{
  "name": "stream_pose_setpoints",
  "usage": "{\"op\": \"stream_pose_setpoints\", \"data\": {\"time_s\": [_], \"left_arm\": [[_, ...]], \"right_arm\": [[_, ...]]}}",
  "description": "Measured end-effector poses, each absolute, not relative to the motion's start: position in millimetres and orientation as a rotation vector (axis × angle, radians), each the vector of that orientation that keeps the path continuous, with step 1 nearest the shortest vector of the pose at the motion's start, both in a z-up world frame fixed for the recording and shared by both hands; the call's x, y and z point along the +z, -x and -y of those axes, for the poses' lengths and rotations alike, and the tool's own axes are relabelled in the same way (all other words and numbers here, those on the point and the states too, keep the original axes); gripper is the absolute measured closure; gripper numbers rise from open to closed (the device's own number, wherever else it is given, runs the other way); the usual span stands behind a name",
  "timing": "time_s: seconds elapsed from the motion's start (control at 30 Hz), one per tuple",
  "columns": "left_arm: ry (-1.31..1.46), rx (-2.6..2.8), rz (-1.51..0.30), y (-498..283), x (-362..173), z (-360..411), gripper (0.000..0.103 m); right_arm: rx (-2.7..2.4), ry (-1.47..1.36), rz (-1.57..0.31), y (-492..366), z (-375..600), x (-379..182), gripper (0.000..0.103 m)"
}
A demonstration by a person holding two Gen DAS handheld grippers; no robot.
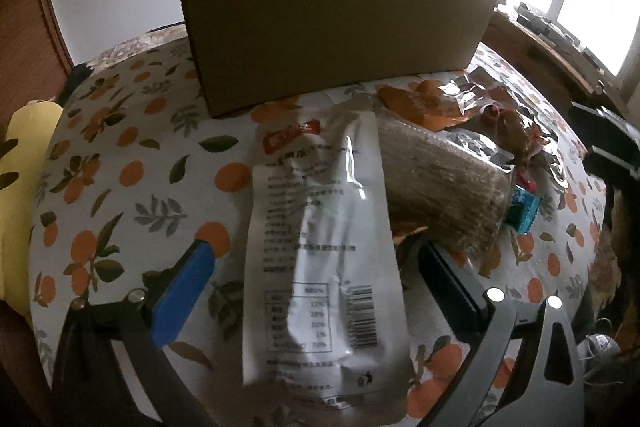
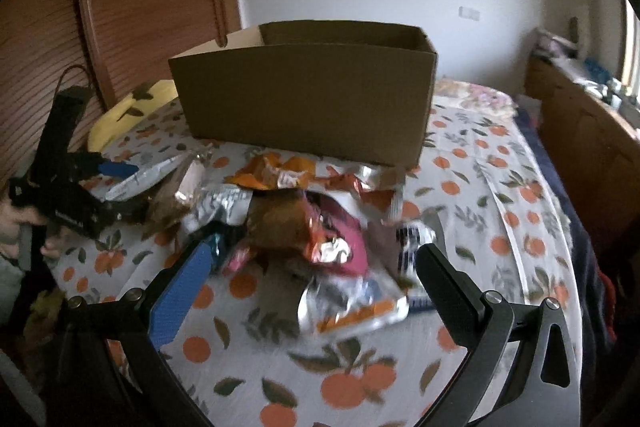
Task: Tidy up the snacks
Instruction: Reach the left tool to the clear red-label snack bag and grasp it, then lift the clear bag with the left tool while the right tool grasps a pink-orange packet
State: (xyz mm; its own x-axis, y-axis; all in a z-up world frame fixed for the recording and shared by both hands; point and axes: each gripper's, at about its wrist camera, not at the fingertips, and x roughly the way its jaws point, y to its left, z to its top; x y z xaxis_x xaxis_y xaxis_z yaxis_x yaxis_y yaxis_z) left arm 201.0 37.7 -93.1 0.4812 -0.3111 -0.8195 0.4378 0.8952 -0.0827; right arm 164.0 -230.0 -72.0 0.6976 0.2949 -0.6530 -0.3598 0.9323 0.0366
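Cardboard stays unfilled as far as we can see: the brown open-topped cardboard box (image 2: 308, 99) shows no snack inside, so nearly all sorting remains.

On the orange-patterned tablecloth (image 1: 120, 163), our left gripper (image 1: 316, 283) spreads wide around the long white printed packet (image 1: 320, 247); our right gripper (image 2: 312, 291), equally wide, frames the crumpled foil snack pile (image 2: 316, 223) before the box's near wall.

The left tongs (image 1: 312, 259) stand spread around a white snack packet (image 1: 320, 247) lying on the orange-patterned bedsheet (image 1: 120, 167), with a cardboard box (image 1: 328, 23) beyond.
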Motion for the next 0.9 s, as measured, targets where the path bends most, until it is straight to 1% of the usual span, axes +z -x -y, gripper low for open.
{"op": "stream_pose_setpoints", "data": {"time_s": [0.03, 0.1, 0.17, 0.2, 0.23, 0.27, 0.33, 0.4, 0.57, 0.63, 0.77, 0.9], "left_arm": [[-0.146, -0.460, -0.966, -201.1, -93.1, -37.9, 0.003], [-0.144, -0.459, -0.961, -201.7, -92.0, -39.2, 0.009], [-0.120, -0.479, -0.957, -201.9, -89.0, -41.9, 0.023], [-0.111, -0.486, -0.958, -201.8, -87.8, -42.8, 0.027], [-0.104, -0.484, -0.958, -201.9, -86.8, -44.6, 0.036], [-0.090, -0.488, -0.958, -201.7, -85.8, -47.6, 0.041], [-0.065, -0.500, -0.960, -200.6, -84.6, -50.2, 0.040], [-0.055, -0.508, -0.955, -197.0, -83.9, -53.2, 0.040], [-0.008, -0.522, -0.948, -192.2, -80.3, -63.6, 0.040], [0.008, -0.518, -0.937, -191.1, -76.3, -68.6, 0.040], [0.023, -0.523, -0.923, -188.3, -69.3, -76.0, 0.040], [0.020, -0.518, -0.927, -189.0, -69.3, -78.5, 0.040]], "right_arm": [[0.378, 0.104, -0.722, -169.4, 230.0, -71.2, 0.000], [0.400, 0.120, -0.741, -177.3, 228.4, -70.9, 0.000], [0.424, 0.126, -0.766, -183.9, 228.2, -72.4, 0.000], [0.449, 0.123, -0.784, -188.1, 228.2, -74.4, 0.000], [0.474, 0.115, -0.800, -191.8, 228.9, -76.3, 0.000], [0.486, 0.109, -0.809, -195.6, 229.3, -77.6, 0.001], [0.524, 0.095, -0.844, -204.1, 229.5, -81.8, 0.004], [0.549, 0.111, -0.847, -209.5, 228.1, -84.3, 0.006], [0.587, 0.180, -0.868, -221.2, 219.6, -87.9, 0.016], [0.601, 0.202, -0.878, -224.9, 216.1, -89.0, 0.022], [0.641, 0.236, -0.894, -231.5, 206.5, -91.7, 0.026], [0.673, 0.262, -0.911, -236.3, 200.5, -95.6, 0.027]]}}
